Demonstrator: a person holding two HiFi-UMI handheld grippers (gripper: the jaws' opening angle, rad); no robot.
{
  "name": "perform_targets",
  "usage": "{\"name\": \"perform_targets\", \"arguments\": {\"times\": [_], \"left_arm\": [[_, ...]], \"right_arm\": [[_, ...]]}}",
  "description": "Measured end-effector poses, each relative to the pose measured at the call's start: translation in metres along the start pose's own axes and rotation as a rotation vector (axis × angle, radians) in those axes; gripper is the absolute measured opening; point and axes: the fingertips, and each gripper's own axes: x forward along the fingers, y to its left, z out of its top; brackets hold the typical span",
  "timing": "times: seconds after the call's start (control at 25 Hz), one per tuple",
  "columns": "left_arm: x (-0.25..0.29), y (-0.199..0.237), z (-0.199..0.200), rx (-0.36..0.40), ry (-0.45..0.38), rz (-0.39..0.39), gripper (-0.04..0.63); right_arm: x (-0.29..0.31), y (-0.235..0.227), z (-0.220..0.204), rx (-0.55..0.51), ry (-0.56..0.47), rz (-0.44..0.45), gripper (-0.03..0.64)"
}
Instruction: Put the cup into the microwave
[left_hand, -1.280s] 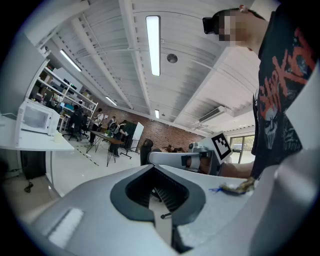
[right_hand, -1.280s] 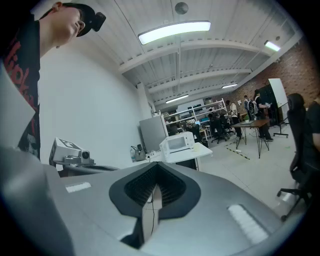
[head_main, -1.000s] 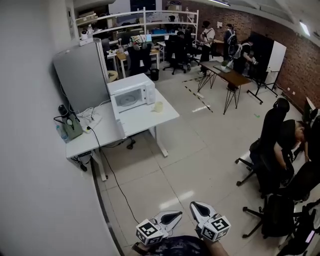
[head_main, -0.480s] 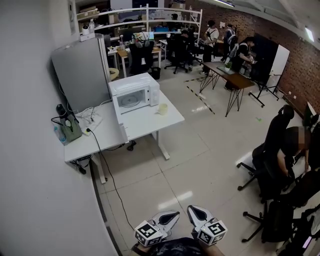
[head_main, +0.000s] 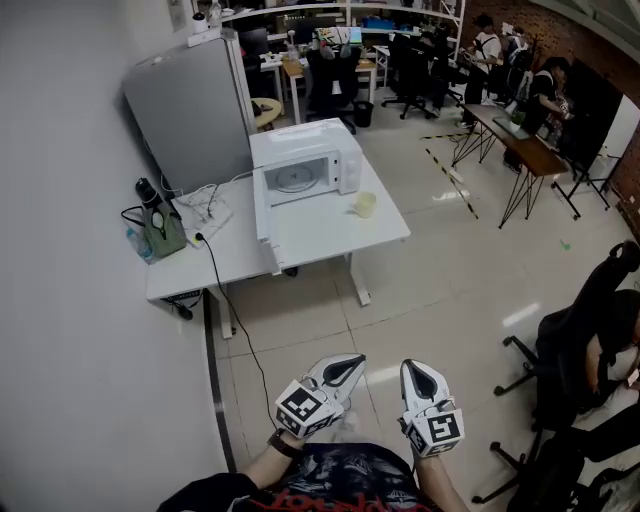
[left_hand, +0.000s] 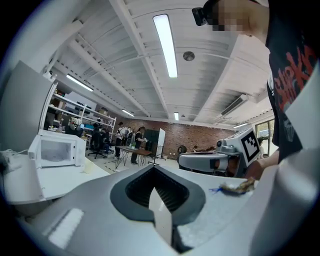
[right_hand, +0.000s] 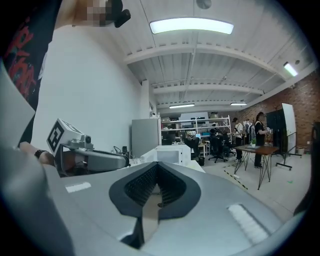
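head view looks steeply down, from well off, at the desk (head_main: 330, 232); both gripper views face level toward its microwave (head_main: 308, 150).

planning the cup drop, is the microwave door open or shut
Open: the microwave has its door swung out toward the camera at its left, and the round turntable inside shows.

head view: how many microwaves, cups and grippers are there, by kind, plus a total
microwave: 1
cup: 1
grippers: 2 (left gripper, right gripper)
total: 4
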Motion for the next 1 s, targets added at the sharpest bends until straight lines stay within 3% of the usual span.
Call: {"name": "perform_targets", "arguments": {"times": [0.24, 0.44, 0.76, 1.0], "left_arm": [[0.034, 0.069, 0.025, -0.002, -0.004, 0.071, 0.003], [0.055, 0.135, 0.024, -0.049, 0.008, 0.055, 0.003], [0.097, 0.275, 0.024, -0.041, 0.048, 0.016, 0.003], [0.128, 0.363, 0.036, -0.058, 0.044, 0.009, 0.003]], "right_arm": [[0.076, -0.044, 0.019, 0.014, -0.018, 0.054, 0.003], [0.153, -0.064, 0.016, 0.014, 0.01, 0.089, 0.003], [0.303, -0.098, 0.024, 0.003, -0.001, 0.03, 0.003], [0.38, -0.125, 0.024, -0.004, 0.031, 0.018, 0.003]]}}
